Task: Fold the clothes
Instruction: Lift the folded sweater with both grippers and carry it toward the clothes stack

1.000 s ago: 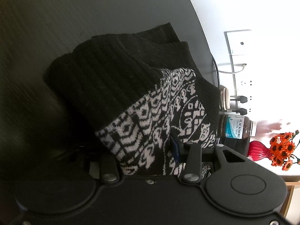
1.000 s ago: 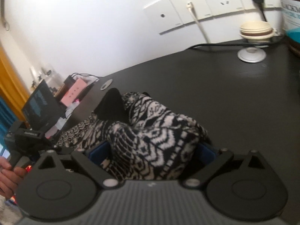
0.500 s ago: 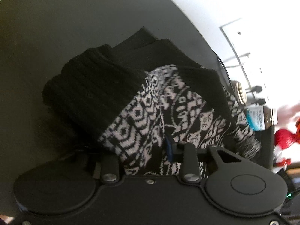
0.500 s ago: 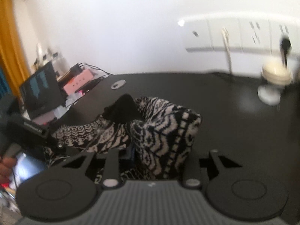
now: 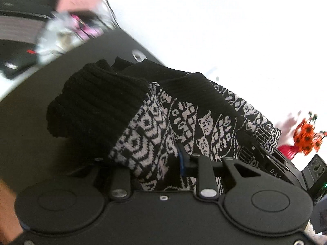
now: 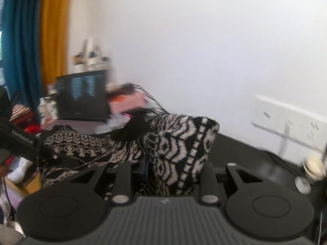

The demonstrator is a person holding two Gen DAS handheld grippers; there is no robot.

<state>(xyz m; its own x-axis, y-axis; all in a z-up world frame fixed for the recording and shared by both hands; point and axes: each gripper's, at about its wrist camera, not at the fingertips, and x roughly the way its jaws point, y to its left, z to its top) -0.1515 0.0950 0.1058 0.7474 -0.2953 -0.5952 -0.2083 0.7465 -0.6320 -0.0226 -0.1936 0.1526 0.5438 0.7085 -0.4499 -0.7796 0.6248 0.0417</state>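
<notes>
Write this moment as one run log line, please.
black-and-white patterned knit garment | left gripper: shut on it | right gripper: shut on it

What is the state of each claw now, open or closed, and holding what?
Left claw: closed on the sweater, near its black cuff.
Right claw: closed on a bunched fold of the same sweater.

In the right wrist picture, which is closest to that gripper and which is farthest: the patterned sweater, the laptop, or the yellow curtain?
1. Patterned sweater: pinched in the right gripper, right in front.
2. Laptop: beyond the sweater, to the left.
3. Yellow curtain: farthest, hanging behind the laptop at upper left.
</notes>
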